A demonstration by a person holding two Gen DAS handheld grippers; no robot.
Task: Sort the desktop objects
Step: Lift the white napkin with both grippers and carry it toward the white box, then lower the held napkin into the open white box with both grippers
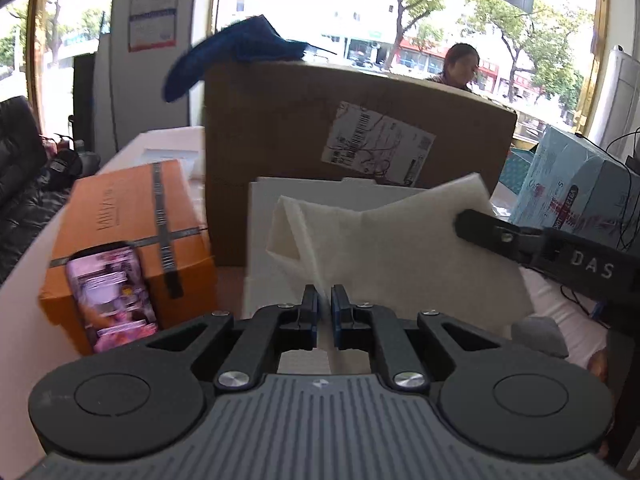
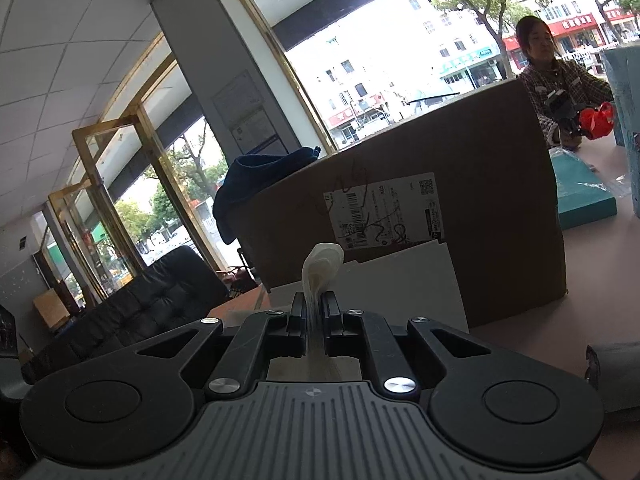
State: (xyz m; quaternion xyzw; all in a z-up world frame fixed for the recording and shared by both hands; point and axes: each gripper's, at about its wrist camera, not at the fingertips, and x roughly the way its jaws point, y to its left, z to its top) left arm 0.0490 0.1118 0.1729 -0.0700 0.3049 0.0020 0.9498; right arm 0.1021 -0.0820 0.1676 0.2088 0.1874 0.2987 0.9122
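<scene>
Both grippers clamped on white foam sheet edges.

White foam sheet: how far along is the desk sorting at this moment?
Nothing looks clearly sorted yet. In hand: the white foam sheet, pinched by the left gripper at its lower edge and by the right gripper at a corner. Left: the sheet has no visible resting place yet, and the orange cardboard box and large brown shipping carton stand untouched.
</scene>
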